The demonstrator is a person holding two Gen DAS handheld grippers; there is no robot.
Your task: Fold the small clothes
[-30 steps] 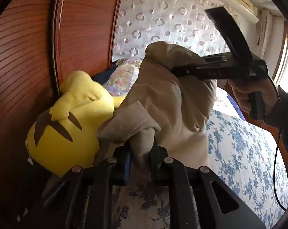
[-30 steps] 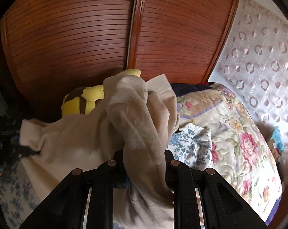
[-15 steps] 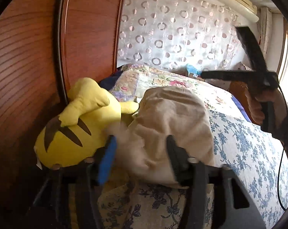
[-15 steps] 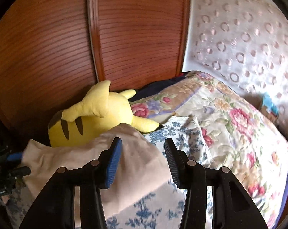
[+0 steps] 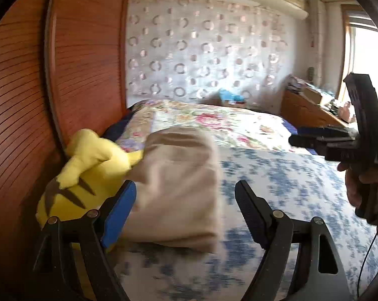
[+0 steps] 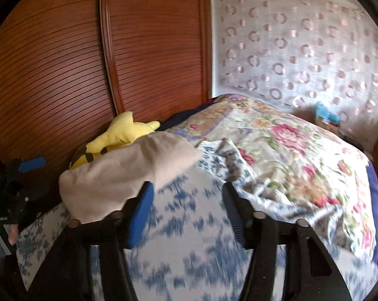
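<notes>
A beige garment (image 5: pixel 179 183) lies folded on the blue-flowered bedsheet (image 5: pixel 289 188), against a yellow plush toy (image 5: pixel 88 165). It also shows in the right wrist view (image 6: pixel 118 173). My left gripper (image 5: pixel 185 210) is open and empty, with the garment's near end between its fingers. My right gripper (image 6: pixel 189 210) is open and empty above the sheet, just right of the garment. From the left wrist view the right gripper (image 5: pixel 349 140) is held up at the right by a hand.
A wooden slatted headboard (image 6: pixel 63 62) rises behind the plush toy (image 6: pixel 118 135). A floral quilt (image 6: pixel 289 150) covers the far part of the bed. A circle-patterned curtain (image 5: pixel 201 50) hangs behind. A wooden side cabinet (image 5: pixel 311 110) with items stands at the far right.
Both grippers opened and let go of the beige garment, which dropped onto the bed in a folded pile. Both grippers pulled back, the right one moving off to the right.
</notes>
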